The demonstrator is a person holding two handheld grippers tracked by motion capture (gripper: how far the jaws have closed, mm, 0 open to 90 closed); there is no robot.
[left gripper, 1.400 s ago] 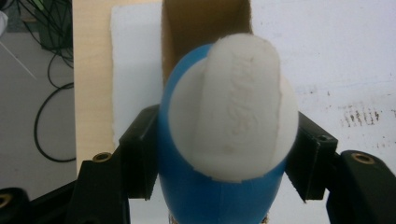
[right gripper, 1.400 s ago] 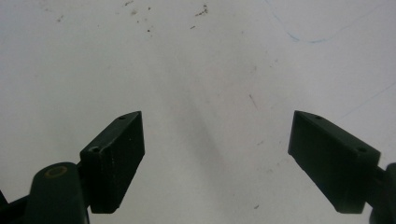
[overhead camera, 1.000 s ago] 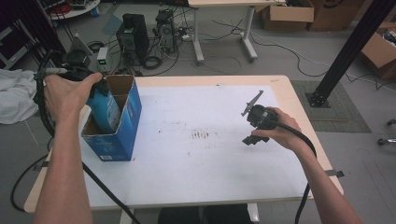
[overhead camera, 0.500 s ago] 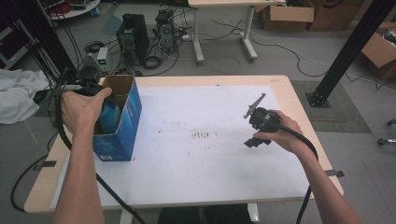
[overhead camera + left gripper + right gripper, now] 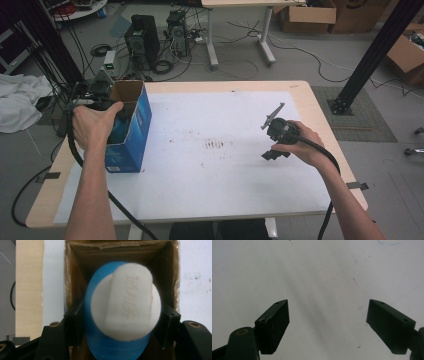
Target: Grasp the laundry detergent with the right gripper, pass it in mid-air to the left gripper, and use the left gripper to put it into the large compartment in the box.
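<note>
A blue bottle with a white cap (image 5: 125, 300) sits between the two black jaws of my left gripper (image 5: 122, 323), which is shut on the bottle's sides. It hangs inside the open top of a blue cardboard box (image 5: 127, 135) with brown inner walls (image 5: 120, 255). In the high view my left gripper (image 5: 102, 95) is at the box's top, partly hidden by the hand. Over the white table sheet (image 5: 225, 175), right of the middle, my right gripper (image 5: 270, 135) is held open. Nothing lies between its jaws (image 5: 328, 325), just the bare white surface below.
The box stands at the table's left edge. Dark smudges (image 5: 215, 145) mark the sheet's middle. Computer towers (image 5: 142, 37) and cables lie on the floor behind, a white cloth (image 5: 17, 102) at the left, a black post (image 5: 370, 55) at the right.
My left hand has sunk with the bottle, which has gone from above the box down into it. The right hand has stayed in place.
</note>
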